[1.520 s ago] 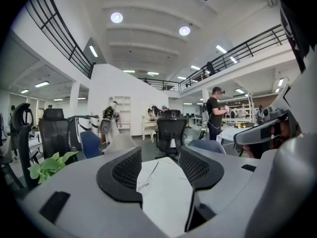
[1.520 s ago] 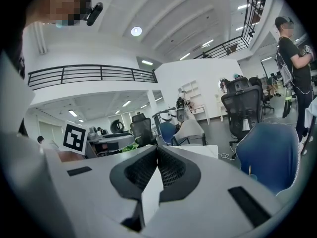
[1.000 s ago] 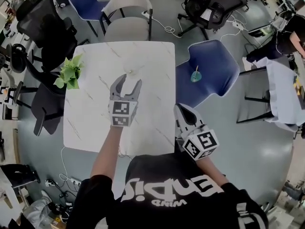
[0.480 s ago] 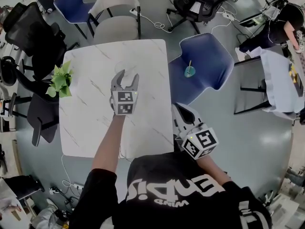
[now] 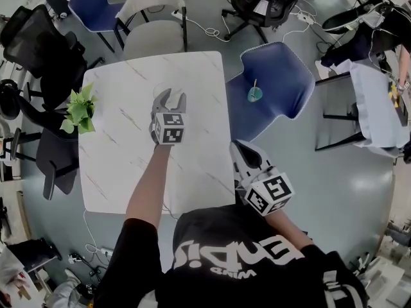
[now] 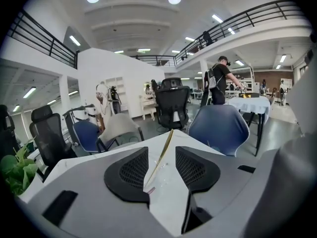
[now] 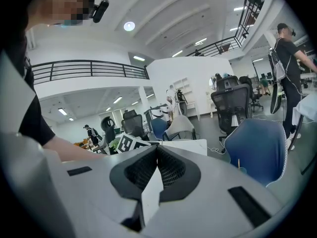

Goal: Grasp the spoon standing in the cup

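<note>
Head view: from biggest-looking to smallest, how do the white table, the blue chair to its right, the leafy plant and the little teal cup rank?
1. white table
2. blue chair
3. leafy plant
4. teal cup
The gaps are clear, with no close calls.

Left hand-held gripper (image 5: 171,97) at frame centre on outstretched bare forearm (image 5: 149,185), jaws just closing, apart either side of spoon (image 6: 163,152), right hand-held gripper (image 5: 239,147) lower right, jaws together
</note>
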A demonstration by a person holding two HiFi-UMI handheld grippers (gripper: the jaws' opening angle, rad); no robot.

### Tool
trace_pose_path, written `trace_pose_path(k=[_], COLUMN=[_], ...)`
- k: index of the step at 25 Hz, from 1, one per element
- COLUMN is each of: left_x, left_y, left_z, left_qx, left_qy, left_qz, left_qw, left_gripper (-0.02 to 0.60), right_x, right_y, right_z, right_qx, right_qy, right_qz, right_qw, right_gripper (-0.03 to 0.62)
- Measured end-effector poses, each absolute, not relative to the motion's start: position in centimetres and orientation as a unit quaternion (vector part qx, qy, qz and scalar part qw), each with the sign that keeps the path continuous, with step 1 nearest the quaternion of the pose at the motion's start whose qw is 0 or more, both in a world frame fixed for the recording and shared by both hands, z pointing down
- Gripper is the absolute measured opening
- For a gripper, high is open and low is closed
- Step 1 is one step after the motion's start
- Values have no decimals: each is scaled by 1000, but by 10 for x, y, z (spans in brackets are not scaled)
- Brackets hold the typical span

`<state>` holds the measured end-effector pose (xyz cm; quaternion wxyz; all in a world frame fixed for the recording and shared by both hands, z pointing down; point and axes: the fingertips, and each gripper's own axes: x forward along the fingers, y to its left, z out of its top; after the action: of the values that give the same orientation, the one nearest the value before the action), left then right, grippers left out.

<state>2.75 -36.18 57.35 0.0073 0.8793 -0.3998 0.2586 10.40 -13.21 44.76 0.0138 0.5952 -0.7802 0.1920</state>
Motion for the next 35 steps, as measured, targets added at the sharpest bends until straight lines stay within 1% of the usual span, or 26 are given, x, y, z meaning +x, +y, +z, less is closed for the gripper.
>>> trace_pose_path(k=[7, 13, 17, 24, 28, 35], left_x=[32, 29, 27, 18, 11, -1], left_y=[-372, -373, -374, -376, -377, -378], left_z=[572, 573, 571, 568, 560, 551], left_qx=[876, 872, 868, 859, 850, 847], left_qy=[-406, -419, -429, -447, -465, -477], left_qz=[259, 253, 249, 250, 246, 235], left_qw=[10, 22, 21, 10, -5, -14], left_gripper=[141, 77, 55, 40, 20, 17], right_x=[110, 118, 119, 120, 124, 122], right_y=[-128, -125, -125, -125, -126, -129], right_z=[449, 450, 450, 451, 452, 450], right_qx=[602, 607, 606, 606, 605, 598], right_qy=[-775, -770, -770, -771, -771, -777], right_qz=[195, 196, 197, 197, 199, 198], right_qw=[10, 10, 9, 8, 7, 7], right_gripper=[12, 12, 12, 12, 12, 12])
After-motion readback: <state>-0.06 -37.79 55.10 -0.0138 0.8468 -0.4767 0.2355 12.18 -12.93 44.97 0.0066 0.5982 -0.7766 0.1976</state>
